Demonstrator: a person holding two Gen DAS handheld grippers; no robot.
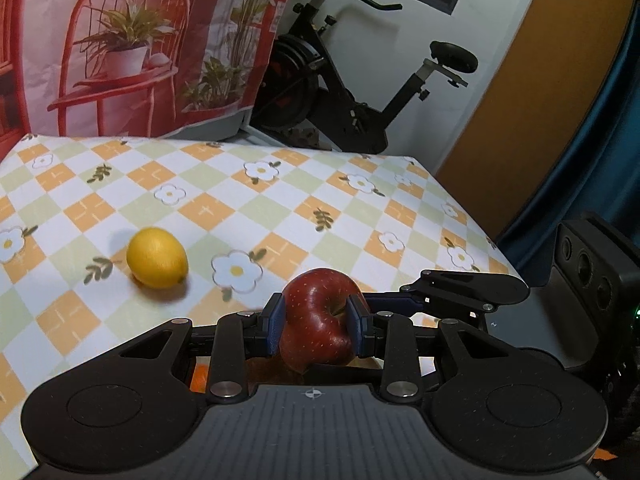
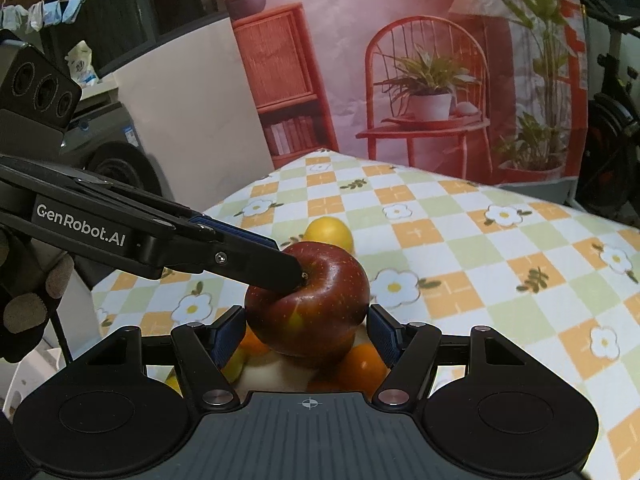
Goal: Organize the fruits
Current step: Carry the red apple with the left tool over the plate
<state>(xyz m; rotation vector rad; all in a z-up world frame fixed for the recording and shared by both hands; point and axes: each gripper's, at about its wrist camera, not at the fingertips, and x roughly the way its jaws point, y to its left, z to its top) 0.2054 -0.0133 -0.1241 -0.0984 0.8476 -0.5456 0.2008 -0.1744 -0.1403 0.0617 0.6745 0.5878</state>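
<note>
left gripper (image 1: 316, 326) clamped on glossy red apple (image 1: 318, 320) | right gripper (image 2: 306, 334) apart around it | oval yellow lemon (image 1: 157, 258) left on bench (image 1: 360, 216) | oranges (image 2: 362, 364) gathered below

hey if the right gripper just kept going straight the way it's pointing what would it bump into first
Most likely the dark red apple, which fills the gap ahead of the right gripper and is clamped by the left gripper. Depth is unclear; its blue pads may not be touching yet.

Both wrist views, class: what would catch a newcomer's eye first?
A dark red apple, pinched between the left gripper and its blue-padded fingers, fills the centre foreground. Behind it a yellow lemon lies alone on the flowered checked tablecloth, and oranges show below the apple.
</note>
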